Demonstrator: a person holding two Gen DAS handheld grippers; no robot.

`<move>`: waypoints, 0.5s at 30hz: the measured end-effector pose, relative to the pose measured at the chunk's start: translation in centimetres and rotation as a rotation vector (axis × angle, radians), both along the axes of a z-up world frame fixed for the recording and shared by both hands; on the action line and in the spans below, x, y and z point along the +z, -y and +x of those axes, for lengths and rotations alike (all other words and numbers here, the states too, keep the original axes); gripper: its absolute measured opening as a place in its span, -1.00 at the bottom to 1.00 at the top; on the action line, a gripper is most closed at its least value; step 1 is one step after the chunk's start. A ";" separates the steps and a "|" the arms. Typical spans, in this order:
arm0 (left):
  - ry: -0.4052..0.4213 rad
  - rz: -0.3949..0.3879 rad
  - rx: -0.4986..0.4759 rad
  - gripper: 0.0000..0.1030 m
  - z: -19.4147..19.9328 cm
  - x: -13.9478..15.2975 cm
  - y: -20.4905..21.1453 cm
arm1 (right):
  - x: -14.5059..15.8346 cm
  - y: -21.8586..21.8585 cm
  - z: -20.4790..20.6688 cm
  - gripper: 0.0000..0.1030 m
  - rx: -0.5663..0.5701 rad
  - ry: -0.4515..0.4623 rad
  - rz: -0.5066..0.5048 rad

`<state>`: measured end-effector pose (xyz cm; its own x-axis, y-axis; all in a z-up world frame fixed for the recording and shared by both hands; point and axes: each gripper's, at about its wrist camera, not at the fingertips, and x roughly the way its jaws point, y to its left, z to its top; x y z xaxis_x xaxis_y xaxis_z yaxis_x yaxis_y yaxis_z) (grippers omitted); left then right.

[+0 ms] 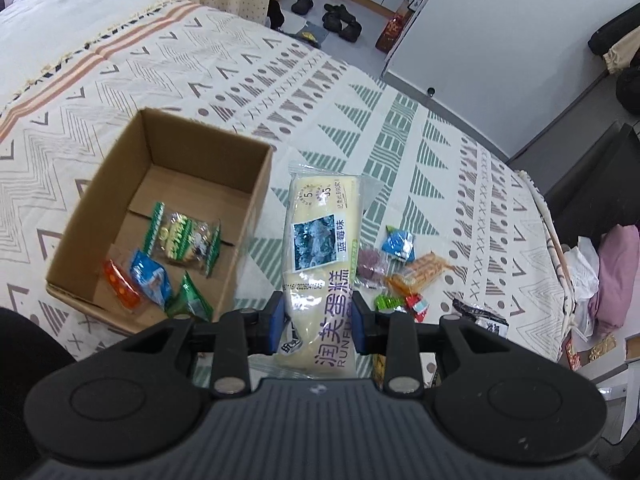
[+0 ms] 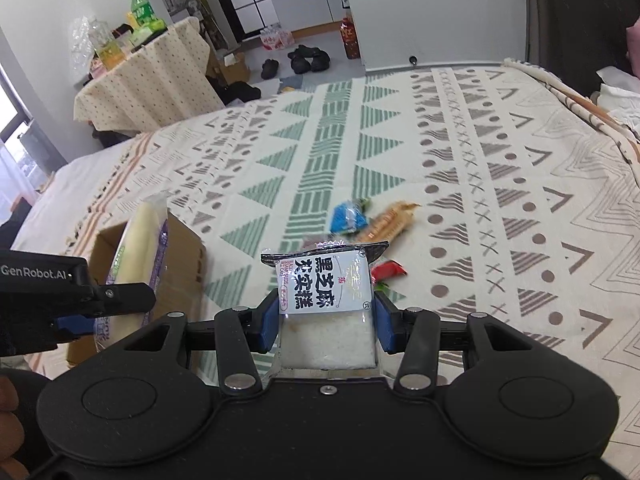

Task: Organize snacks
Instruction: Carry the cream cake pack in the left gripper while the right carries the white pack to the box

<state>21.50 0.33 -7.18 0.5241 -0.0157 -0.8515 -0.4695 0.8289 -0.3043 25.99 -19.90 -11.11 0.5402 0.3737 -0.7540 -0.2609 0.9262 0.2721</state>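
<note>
Left gripper (image 1: 318, 320) jaws gripping long cake pack (image 1: 320, 248) above bed (image 1: 400, 128), just right of cardboard box (image 1: 160, 216). Right gripper (image 2: 326, 322) jaws clamping sesame cake pack (image 2: 326, 284), loose snacks (image 2: 384, 220) lying beyond.

Ahead of the jaws spreads a bed (image 2: 460, 152) under a cream blanket patterned with green and brown triangles. Beyond its far edge lies a grey floor (image 2: 320, 40) with dark shoes (image 2: 308, 60) scattered on it. Far left of the jaws, a small table (image 2: 148, 80) wears a dotted cloth and carries bottles. Daylight enters by a window (image 2: 8, 120) at the left edge.
</note>
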 end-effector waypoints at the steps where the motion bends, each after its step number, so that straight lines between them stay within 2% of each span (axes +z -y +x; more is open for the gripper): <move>1: 0.006 0.004 0.001 -0.37 -0.1 0.2 -0.3 | 0.3 -0.2 0.0 -0.11 0.001 0.005 0.005; 5: 0.028 0.020 -0.002 -0.37 -0.3 1.0 -1.3 | 1.3 -1.0 0.1 -0.11 0.004 0.014 0.043; 15: 0.057 0.035 0.011 -0.37 -0.5 2.1 -4.8 | 3.2 -4.5 0.2 -0.11 0.036 0.057 0.059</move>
<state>21.04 5.10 -5.12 0.5715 0.0197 -0.8204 -0.4615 0.8343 -0.3016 26.16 -15.41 -7.88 0.5666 0.4364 -0.6989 -0.3106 0.8988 0.3094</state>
